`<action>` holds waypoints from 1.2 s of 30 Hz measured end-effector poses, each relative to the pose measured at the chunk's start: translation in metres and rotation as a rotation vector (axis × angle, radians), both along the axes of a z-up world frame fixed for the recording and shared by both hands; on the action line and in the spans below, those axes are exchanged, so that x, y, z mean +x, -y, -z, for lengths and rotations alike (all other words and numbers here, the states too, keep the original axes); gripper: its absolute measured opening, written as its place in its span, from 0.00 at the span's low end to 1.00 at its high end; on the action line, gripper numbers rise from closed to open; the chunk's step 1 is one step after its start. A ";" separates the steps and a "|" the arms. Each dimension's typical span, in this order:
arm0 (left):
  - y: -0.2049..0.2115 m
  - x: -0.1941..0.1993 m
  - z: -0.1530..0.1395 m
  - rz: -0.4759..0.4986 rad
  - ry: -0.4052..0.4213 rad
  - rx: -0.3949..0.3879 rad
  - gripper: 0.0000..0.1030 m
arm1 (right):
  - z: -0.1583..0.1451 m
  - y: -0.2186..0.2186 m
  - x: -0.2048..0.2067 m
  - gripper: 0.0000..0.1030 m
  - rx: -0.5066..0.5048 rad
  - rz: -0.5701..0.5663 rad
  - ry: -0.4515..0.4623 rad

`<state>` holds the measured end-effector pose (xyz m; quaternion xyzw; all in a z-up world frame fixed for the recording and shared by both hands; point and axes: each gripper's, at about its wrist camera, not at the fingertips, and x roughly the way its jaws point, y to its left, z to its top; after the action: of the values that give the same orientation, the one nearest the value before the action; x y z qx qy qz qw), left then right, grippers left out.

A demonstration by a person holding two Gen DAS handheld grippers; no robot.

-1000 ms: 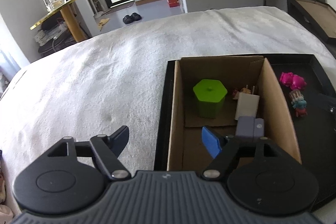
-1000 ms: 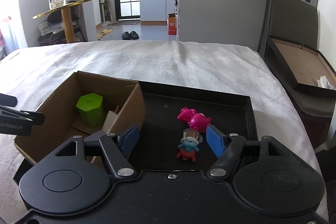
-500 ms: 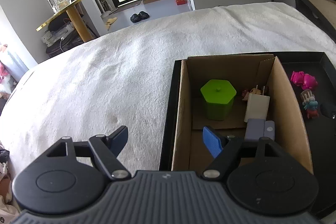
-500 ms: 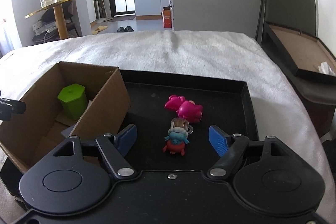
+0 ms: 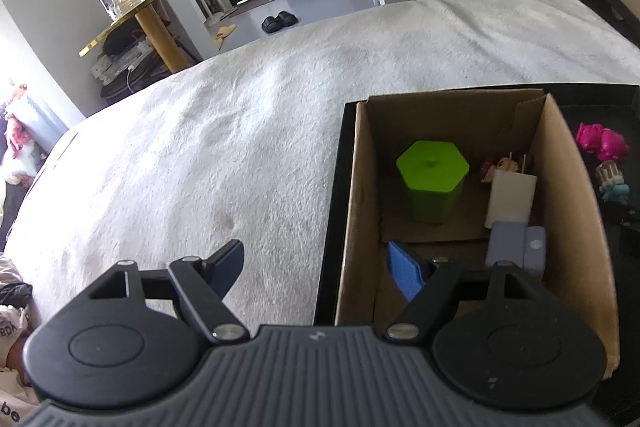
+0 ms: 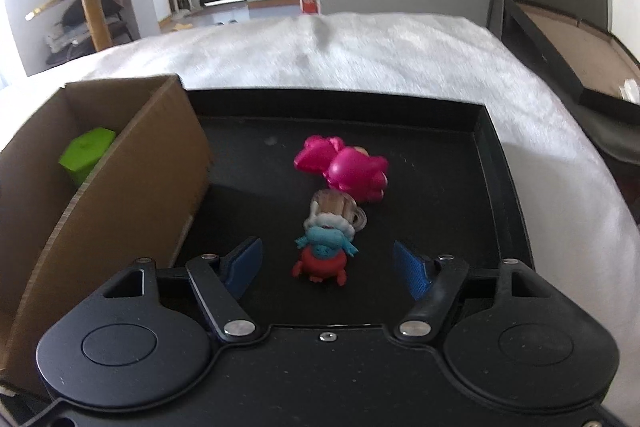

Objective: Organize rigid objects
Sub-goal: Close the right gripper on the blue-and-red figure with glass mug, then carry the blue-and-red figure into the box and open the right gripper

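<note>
Between the spread fingers of the right gripper (image 6: 327,267), at twelve o'clock, the blue-and-red figurine (image 6: 325,254) now sits closer, lined up for grasping; left gripper (image 5: 316,269) spread, idle.

The cardboard box (image 6: 132,195) wall stands just left of the right gripper (image 6: 326,265). Between its spread fingers lies the blue-red figurine (image 6: 326,255); black tray (image 6: 506,195) floor at right is free.

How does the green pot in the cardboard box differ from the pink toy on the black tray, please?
The green pot is a plain six-sided block standing upright; the pink toy is lumpy, rounded and lying down. The pot sits inside the cardboard box; the toy lies loose on the black tray. Neither is gripped.
</note>
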<state>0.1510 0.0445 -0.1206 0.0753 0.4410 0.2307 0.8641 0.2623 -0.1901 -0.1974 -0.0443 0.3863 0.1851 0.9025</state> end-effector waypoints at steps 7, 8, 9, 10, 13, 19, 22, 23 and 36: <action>0.004 0.004 0.003 0.013 -0.012 0.017 0.75 | 0.009 -0.007 0.005 0.68 -0.027 0.020 -0.018; 0.005 0.004 0.003 0.015 -0.013 0.016 0.75 | 0.011 -0.009 0.005 0.68 -0.033 0.016 -0.019; 0.005 0.004 0.004 0.017 -0.014 0.012 0.75 | 0.013 -0.011 0.006 0.64 -0.042 0.011 -0.020; 0.006 0.004 0.004 0.020 -0.015 0.010 0.75 | 0.015 -0.013 0.006 0.60 -0.055 0.006 -0.018; 0.008 0.005 0.006 0.029 -0.021 0.014 0.75 | 0.013 -0.016 0.005 0.36 -0.082 -0.021 0.012; 0.008 0.006 0.006 0.038 -0.023 0.002 0.75 | 0.008 -0.008 0.004 0.36 -0.101 -0.001 -0.009; 0.011 0.005 0.006 0.052 -0.026 -0.017 0.75 | 0.004 -0.004 -0.001 0.36 -0.104 0.004 -0.008; 0.011 0.004 0.005 0.057 -0.025 -0.021 0.75 | 0.003 -0.003 -0.003 0.36 -0.102 0.006 -0.008; 0.008 -0.008 -0.008 0.057 0.020 -0.055 0.75 | -0.036 0.000 -0.018 0.36 -0.076 -0.008 0.071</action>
<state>0.1434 0.0362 -0.1126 0.0618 0.4362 0.1945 0.8764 0.2443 -0.1904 -0.1617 -0.0868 0.3604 0.1720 0.9127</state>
